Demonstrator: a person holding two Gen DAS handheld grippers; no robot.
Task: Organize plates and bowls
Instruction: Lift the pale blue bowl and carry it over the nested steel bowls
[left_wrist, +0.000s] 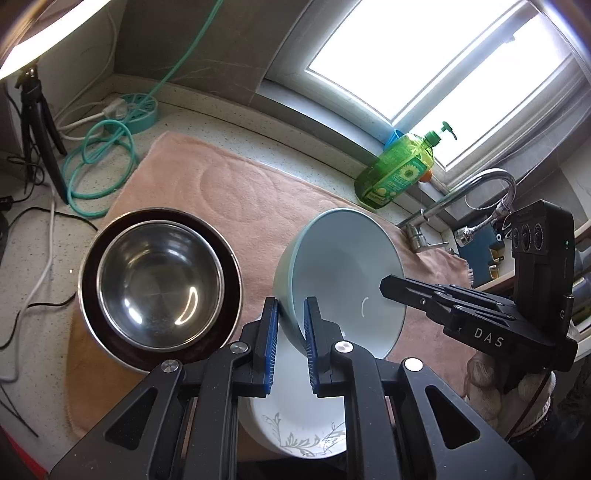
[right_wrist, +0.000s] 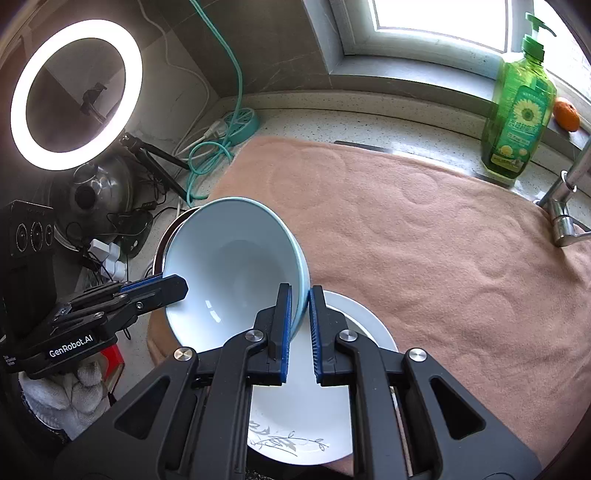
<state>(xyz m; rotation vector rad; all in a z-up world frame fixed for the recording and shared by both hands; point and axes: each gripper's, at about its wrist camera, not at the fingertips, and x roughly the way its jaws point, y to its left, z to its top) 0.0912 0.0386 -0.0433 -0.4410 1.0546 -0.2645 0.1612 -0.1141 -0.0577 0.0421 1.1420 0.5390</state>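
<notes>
1. Currently both tongs, left tongs (left_wrist: 291, 325) and right tongs (right_wrist: 300, 314), pinch opposite rims of the pale blue bowl (left_wrist: 343, 273), tilted above the white plate (right_wrist: 295, 424) at lower centre.
2. Uneven pull could slip a rim free.
3. Dropped, the bowl could chip the plate or hit the nested steel bowls (left_wrist: 159, 280) at centre left.

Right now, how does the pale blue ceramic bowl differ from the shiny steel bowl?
The pale blue ceramic bowl is tilted and lifted, its rim pinched by the left tongs and right tongs; the shiny steel bowl sits level, untouched. The blue bowl hangs above a white floral plate; the steel bowl nests inside a dark round dish. Both are empty.
</notes>
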